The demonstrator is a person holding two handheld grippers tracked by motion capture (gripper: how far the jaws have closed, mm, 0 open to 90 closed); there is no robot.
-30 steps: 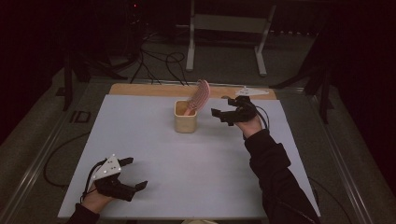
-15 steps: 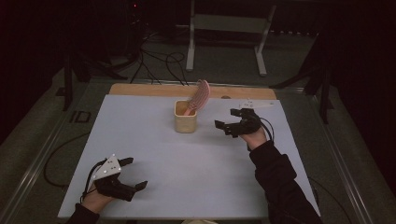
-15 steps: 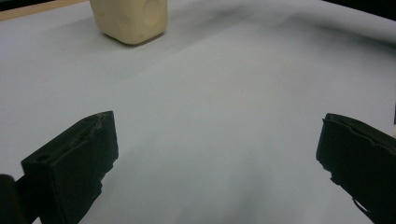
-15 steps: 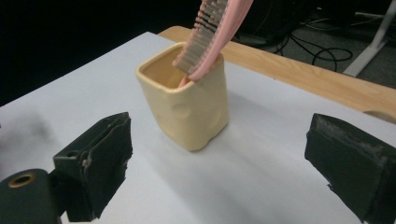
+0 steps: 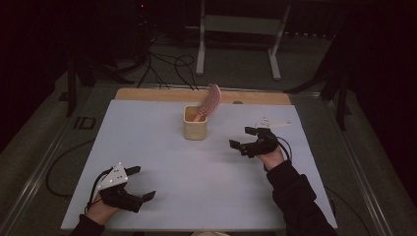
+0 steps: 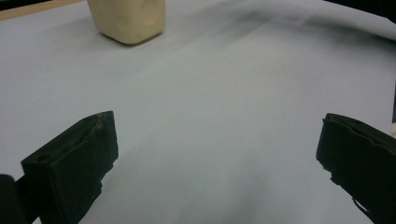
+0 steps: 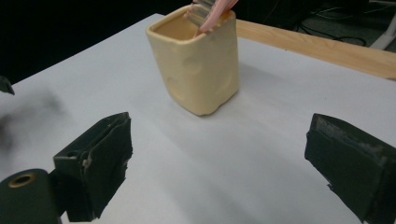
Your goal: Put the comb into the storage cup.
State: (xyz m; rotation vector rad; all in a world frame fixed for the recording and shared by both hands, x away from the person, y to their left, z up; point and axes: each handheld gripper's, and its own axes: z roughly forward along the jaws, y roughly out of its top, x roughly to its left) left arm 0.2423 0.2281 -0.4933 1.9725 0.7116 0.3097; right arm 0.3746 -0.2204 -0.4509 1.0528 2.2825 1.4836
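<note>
A cream square cup [image 5: 195, 129] [image 7: 198, 65] [image 6: 128, 18] stands upright at the back middle of the white table sheet [image 5: 162, 162]. A pink brush [image 5: 210, 101] [image 7: 210, 10] leans out of it, handle down. My right gripper [image 5: 244, 137] [image 7: 219, 158] hovers open to the right of the cup, jaws wide apart with nothing between them. At the front left corner my left gripper [image 5: 140, 183] [image 6: 219, 163] rests open and empty, pointing toward the cup.
A wooden strip [image 5: 147, 94] [image 7: 317, 46] runs along the table's far edge. Beyond it stand a white metal frame [image 5: 236, 29] and floor cables [image 5: 162, 64]. A small white plate [image 5: 273, 123] lies behind the right gripper.
My right gripper has drawn back from the cup toward the near right, open and empty. The brush stays in the cup. The left gripper has not moved.
</note>
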